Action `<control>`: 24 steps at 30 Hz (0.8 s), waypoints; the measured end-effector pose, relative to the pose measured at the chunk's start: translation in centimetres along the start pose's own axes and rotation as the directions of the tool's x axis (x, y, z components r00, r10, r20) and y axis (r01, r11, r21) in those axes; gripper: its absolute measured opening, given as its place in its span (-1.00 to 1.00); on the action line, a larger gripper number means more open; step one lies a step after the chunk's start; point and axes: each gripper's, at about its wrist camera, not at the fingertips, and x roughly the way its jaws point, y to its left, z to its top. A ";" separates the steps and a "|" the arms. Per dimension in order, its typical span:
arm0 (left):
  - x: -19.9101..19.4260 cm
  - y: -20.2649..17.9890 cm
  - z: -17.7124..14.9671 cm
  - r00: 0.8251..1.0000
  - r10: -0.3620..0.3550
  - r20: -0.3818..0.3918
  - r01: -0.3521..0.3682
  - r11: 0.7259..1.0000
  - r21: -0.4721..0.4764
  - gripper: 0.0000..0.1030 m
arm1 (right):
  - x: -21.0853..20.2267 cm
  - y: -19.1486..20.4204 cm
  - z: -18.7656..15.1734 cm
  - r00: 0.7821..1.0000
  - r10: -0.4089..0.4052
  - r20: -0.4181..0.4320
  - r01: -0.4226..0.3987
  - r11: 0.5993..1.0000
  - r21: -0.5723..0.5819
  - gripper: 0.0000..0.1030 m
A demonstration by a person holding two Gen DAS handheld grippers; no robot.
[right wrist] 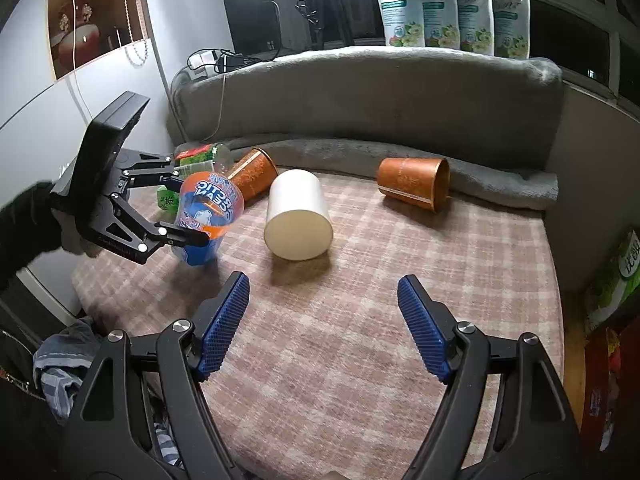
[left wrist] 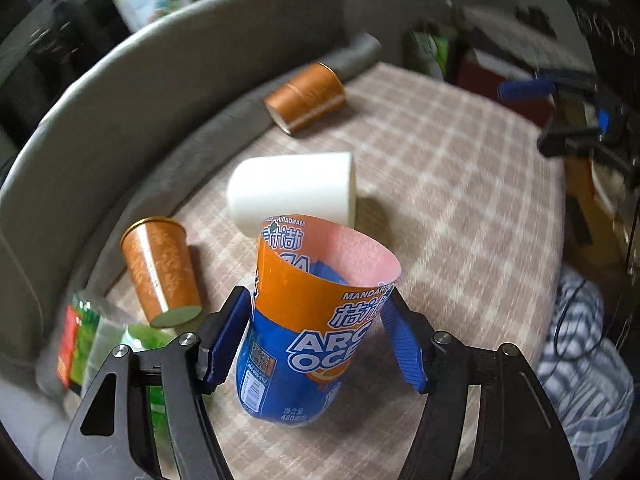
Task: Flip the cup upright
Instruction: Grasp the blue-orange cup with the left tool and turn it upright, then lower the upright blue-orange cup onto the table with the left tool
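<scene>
Left wrist view: your left gripper is clenched on the blue-and-orange cup, a blue pad against each flank, mouth tilted upward; whether its base touches the checked cloth you cannot tell. Beyond the fingertips, a white cup lies on its side; two copper cups flank it. Right wrist view: your right gripper gapes wide, holding nothing. Left of it, a green-labelled bottle is mostly hidden.

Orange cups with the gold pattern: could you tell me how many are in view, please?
2. One orange cup lies on its side near the grey bolster; the other lies tipped behind the Arctic Ocean cup. None seem hidden.
</scene>
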 end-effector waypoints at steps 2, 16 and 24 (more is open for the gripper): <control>-0.8 0.4 -0.6 0.999 -0.004 0.045 0.007 0.998 -0.061 0.28 | 0.2 0.2 0.2 1.000 0.008 0.004 -0.008 1.000 0.002 0.54; -3.7 0.7 -2.5 0.963 0.057 0.265 0.023 0.957 -0.290 0.26 | 0.9 2.6 1.0 0.999 0.034 0.018 -0.033 0.999 -0.032 0.54; -4.5 1.0 -3.6 0.947 0.072 0.312 0.046 0.934 -0.353 0.26 | 1.1 3.3 1.4 0.999 0.042 0.030 -0.041 0.999 -0.035 0.54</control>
